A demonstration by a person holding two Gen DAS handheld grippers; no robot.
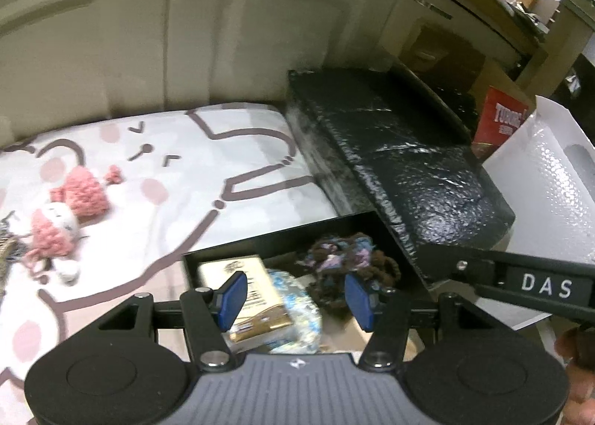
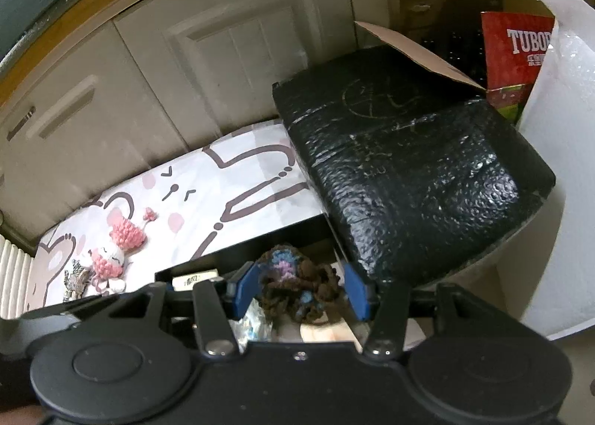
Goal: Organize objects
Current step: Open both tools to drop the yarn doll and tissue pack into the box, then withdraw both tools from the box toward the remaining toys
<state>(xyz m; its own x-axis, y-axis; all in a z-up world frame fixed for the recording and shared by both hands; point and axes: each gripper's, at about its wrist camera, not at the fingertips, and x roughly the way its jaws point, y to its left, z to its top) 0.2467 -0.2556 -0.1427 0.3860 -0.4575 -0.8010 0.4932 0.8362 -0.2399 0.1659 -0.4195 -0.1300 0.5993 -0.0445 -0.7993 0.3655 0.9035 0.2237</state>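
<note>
An open black box (image 1: pixel 275 235) sits on a cartoon-print cloth (image 1: pixel 186 183). It holds a tan carton (image 1: pixel 253 283), a blue-and-white packet (image 1: pixel 297 309) and a brown, blue and purple crochet piece (image 1: pixel 346 261). My left gripper (image 1: pixel 295 300) hovers open over the carton and packet, its pads touching nothing. In the right wrist view my right gripper (image 2: pixel 301 293) is shut on the crochet piece (image 2: pixel 297 283), which fills the gap between the blue pads just above the box. A pink and white crochet doll (image 1: pixel 70 209) lies on the cloth to the left.
A black foam lid (image 1: pixel 409 150) leans over the box's right side. Behind it stand a red carton (image 1: pixel 498 124) and a white bubble-wrap box (image 1: pixel 550 179). Cream cabinet doors (image 1: pixel 223 34) close the far side. The right gripper's body marked DAS (image 1: pixel 539 283) crosses the lower right.
</note>
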